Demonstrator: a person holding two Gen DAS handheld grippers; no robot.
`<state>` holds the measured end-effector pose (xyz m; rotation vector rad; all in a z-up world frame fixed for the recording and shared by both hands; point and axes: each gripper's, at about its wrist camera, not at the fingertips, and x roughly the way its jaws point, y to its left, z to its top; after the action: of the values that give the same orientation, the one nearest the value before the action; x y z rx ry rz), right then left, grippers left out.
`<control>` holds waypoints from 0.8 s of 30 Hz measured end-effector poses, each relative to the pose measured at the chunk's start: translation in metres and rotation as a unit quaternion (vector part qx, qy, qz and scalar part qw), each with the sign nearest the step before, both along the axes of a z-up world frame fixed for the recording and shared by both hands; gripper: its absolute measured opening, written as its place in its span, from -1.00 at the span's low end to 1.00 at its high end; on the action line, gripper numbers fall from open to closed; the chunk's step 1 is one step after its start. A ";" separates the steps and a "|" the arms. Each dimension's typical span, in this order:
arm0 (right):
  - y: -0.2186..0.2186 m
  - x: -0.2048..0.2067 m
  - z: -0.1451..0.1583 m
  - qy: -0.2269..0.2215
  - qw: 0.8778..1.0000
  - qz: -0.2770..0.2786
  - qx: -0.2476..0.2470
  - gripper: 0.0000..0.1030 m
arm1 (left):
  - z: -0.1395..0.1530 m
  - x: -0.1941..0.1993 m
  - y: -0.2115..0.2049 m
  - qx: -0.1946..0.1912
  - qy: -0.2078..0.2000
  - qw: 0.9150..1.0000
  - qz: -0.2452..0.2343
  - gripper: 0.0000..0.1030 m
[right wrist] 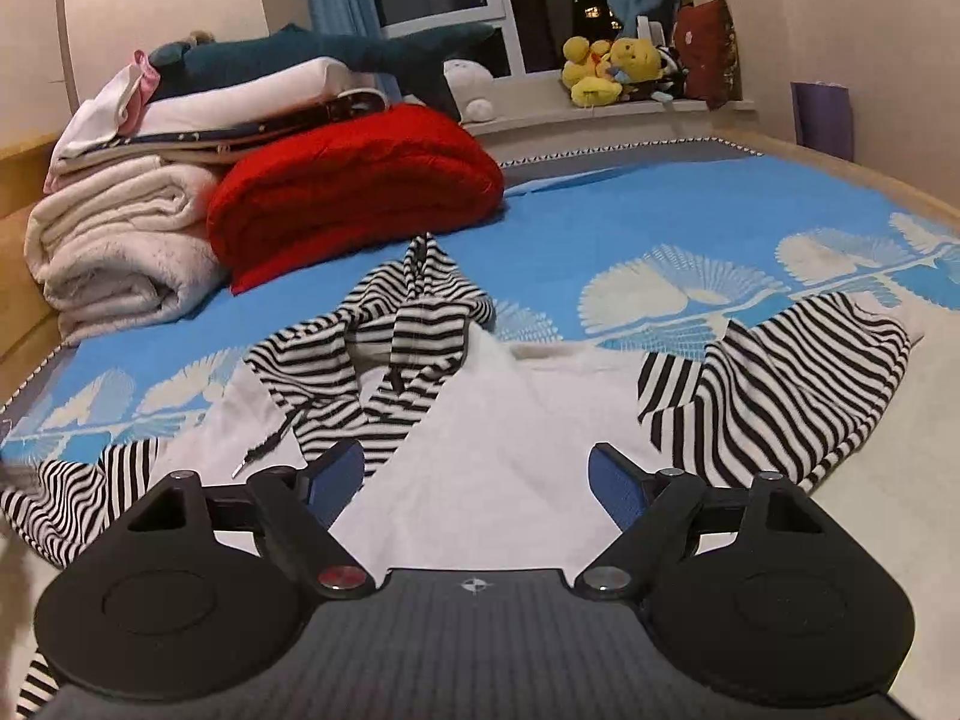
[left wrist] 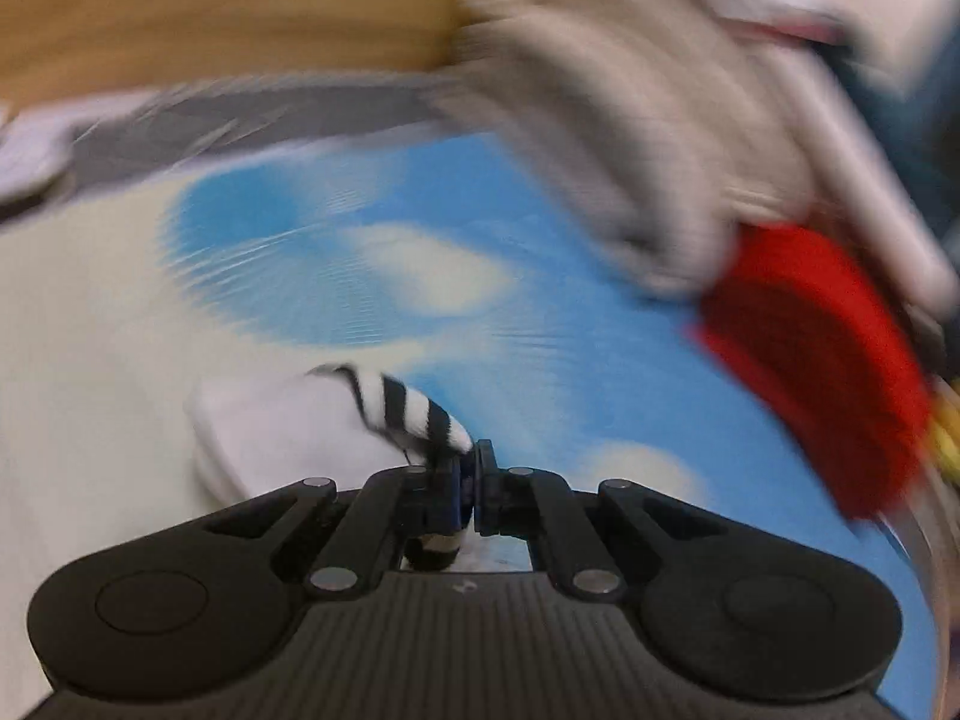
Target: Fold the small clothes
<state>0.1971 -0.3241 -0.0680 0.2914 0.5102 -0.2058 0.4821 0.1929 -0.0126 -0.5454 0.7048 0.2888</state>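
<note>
A small white hoodie (right wrist: 498,420) with black-and-white striped hood (right wrist: 414,324) and sleeves lies spread on the blue bedspread (right wrist: 600,222). My right gripper (right wrist: 477,462) hovers open just over its white body, nothing between the blue pads. One striped sleeve (right wrist: 780,384) lies crumpled to the right, the other (right wrist: 78,492) at the left edge. In the blurred left wrist view, my left gripper (left wrist: 474,462) is shut on a striped cuff (left wrist: 420,414) of the garment, and white cloth (left wrist: 270,426) trails to the left of it.
A folded red blanket (right wrist: 354,192) and a rolled cream blanket (right wrist: 114,240) sit at the bed's far left, with stacked linens behind. The red blanket (left wrist: 810,360) shows at right in the left wrist view. Plush toys (right wrist: 612,69) line the window sill.
</note>
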 end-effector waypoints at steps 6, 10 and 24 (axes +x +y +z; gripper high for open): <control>-0.006 -0.010 0.012 -0.028 1.000 -0.005 -0.008 0.61 | 0.025 -0.035 -0.220 -0.060 -0.038 0.966 -0.249 -0.40; -0.030 -0.010 0.010 -0.014 0.999 -0.033 0.026 0.61 | -0.044 -0.071 -0.336 -0.007 0.069 0.918 -0.391 0.91; -0.068 -0.007 -0.007 0.000 0.986 -0.034 0.162 0.61 | -0.063 -0.167 -0.184 0.241 0.088 0.935 -0.246 0.99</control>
<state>0.1906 -0.3922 -0.0748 0.6269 0.5340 -0.1894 0.3155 0.0094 -0.0752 0.1347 0.8845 0.0314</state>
